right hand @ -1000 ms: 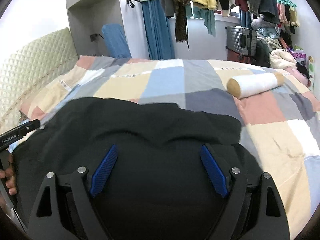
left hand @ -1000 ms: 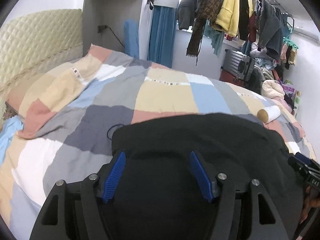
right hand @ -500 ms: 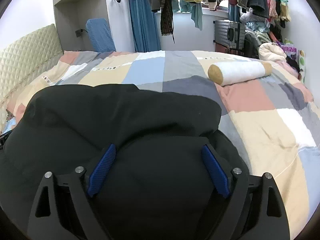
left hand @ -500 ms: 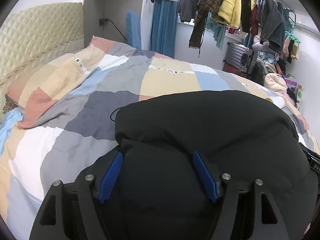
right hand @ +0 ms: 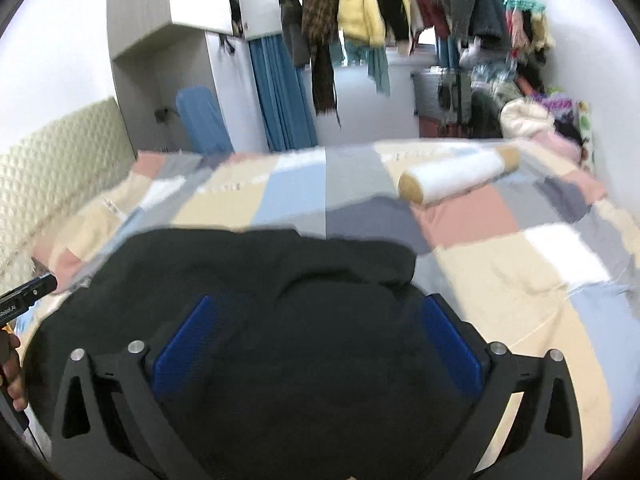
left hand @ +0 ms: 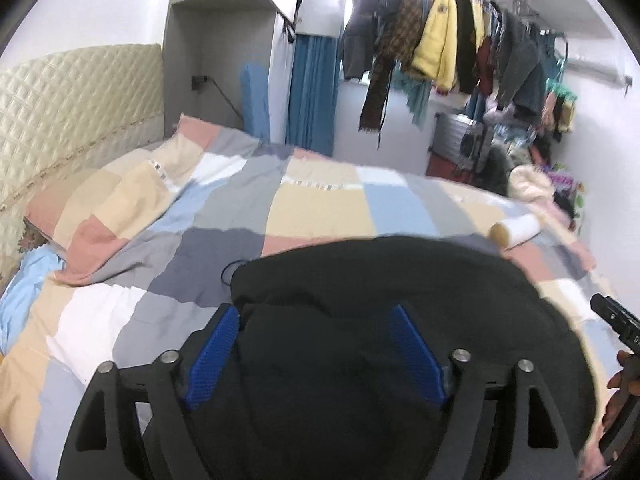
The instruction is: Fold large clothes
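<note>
— What's around you?

— You're over a bed with a patchwork quilt (left hand: 320,208), a quilted headboard (left hand: 72,120) off to the left of your jaws, a rail of hanging clothes (left hand: 440,52) far ahead, and a white roll (right hand: 456,178) lying on the quilt ahead and to the right.

— Where's the garment?

— The black garment (left hand: 380,280) is bunched right in and under both tools. Its long axis runs crosswise, from one tool to the other, with the free bulk draped ahead of the jaws onto the quilt.

— Left side first?

— Your left gripper (left hand: 316,336) has its blue pads (left hand: 212,356) standing wide apart with cloth mounded between them. Whether a fold is pinched deeper down, you can't tell from here. It points forward and slightly down, low over the bed.

— And the right?

— Your right gripper (right hand: 316,332) reads the same: pads apart, fabric filling the gap, grip unclear. Both tools sit level, side by side, equally near the cloth, so I'd judge that the coming fold goes forward, away from you, with both hands moving together.
</note>
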